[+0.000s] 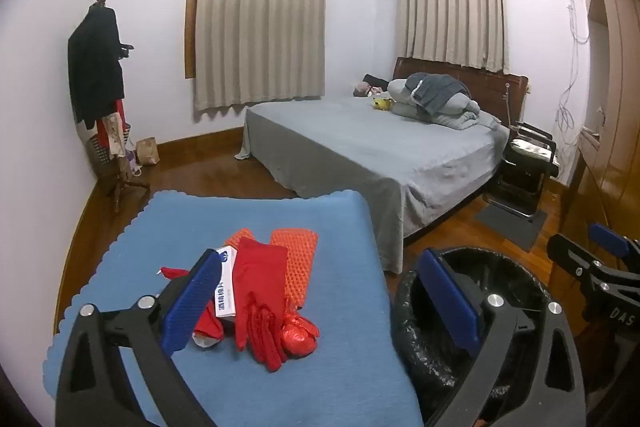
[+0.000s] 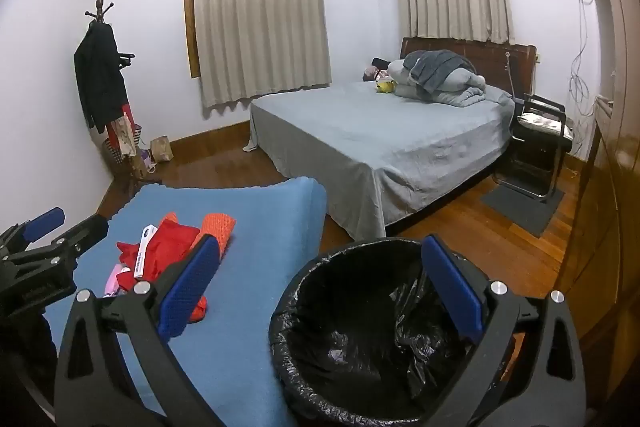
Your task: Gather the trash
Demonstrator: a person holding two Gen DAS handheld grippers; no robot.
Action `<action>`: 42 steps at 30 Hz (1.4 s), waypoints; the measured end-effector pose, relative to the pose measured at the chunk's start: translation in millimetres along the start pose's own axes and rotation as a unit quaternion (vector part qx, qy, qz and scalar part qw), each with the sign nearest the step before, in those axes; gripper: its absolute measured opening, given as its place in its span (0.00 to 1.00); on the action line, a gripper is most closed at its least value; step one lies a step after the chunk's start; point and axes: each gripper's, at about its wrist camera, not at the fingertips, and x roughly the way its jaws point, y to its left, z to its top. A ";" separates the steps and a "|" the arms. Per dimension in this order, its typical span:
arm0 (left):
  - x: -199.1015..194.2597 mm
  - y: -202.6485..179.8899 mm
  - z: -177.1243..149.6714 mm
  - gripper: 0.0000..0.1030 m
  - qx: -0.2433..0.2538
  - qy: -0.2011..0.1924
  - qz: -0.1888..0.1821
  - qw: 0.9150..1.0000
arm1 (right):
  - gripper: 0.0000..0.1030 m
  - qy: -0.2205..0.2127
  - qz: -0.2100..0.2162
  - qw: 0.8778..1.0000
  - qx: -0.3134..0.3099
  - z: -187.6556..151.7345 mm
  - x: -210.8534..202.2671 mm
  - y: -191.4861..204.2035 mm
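A pile of trash lies on a blue-covered table (image 1: 248,379): a red glove (image 1: 258,287), a white box with blue print (image 1: 226,283), orange bubble wrap (image 1: 298,267) and a crumpled red foil ball (image 1: 298,337). My left gripper (image 1: 320,301) is open and empty above the table's near right part. A bin with a black liner (image 2: 360,339) stands right of the table; it also shows in the left wrist view (image 1: 500,291). My right gripper (image 2: 320,301) is open and empty over the bin's near rim. The pile shows in the right wrist view (image 2: 168,251).
A bed with a grey sheet (image 1: 380,151) stands behind the table. A coat stand with clothes (image 1: 100,83) is at the left wall. A black chair (image 1: 528,155) and a wooden wardrobe (image 1: 612,147) are at the right. The floor is wood.
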 end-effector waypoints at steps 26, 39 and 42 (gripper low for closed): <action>-4.8 -0.2 4.1 0.94 -0.001 -0.007 0.001 1.000 | 0.95 -0.005 -0.005 1.000 0.003 1.3 -1.7 -0.8; -4.7 1.5 3.6 0.94 -0.002 -0.008 0.001 1.000 | 0.95 -0.004 -0.007 1.000 0.004 -0.3 -2.8 -3.6; -4.9 1.6 3.6 0.94 -0.002 -0.008 0.001 1.000 | 0.95 -0.004 -0.007 1.000 0.004 -0.2 -2.7 -3.6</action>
